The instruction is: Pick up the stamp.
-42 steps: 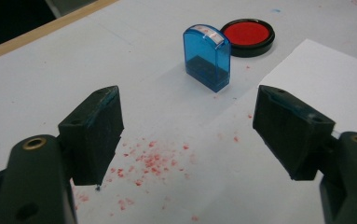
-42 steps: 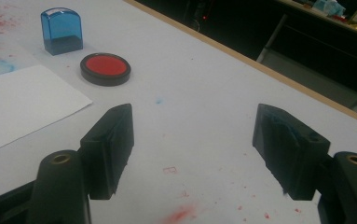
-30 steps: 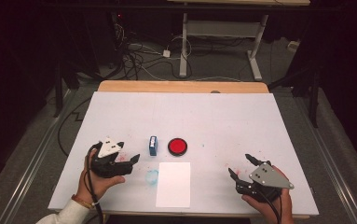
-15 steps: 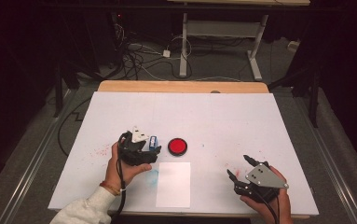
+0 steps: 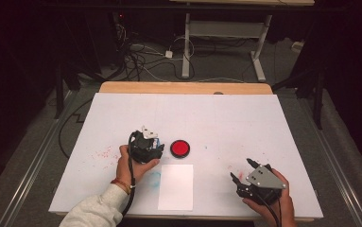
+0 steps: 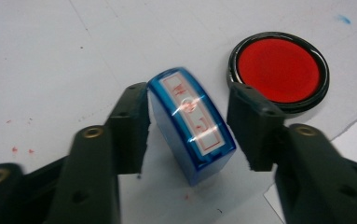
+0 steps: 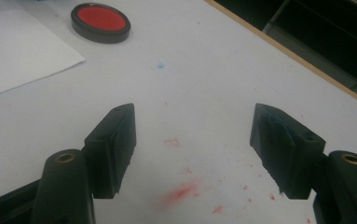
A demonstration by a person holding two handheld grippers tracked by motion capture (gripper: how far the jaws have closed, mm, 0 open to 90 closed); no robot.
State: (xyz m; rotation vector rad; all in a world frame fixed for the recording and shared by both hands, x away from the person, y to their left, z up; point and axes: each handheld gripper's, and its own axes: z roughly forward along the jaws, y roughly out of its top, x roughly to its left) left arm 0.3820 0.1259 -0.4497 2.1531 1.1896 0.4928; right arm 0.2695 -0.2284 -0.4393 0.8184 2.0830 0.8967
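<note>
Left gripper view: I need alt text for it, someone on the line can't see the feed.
A blue stamp stands on the white table between the two black tongs of the left gripper, which have just been closing; one touches its side, the other stands slightly off. A round red ink pad lies just beyond.

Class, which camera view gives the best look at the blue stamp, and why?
The left gripper view: the blue stamp fills the middle, close up, its red-lettered label readable as a shape, between the left gripper jaws, which have just been closing. In the high view the stamp is a small blue sliver behind that gripper.
</note>
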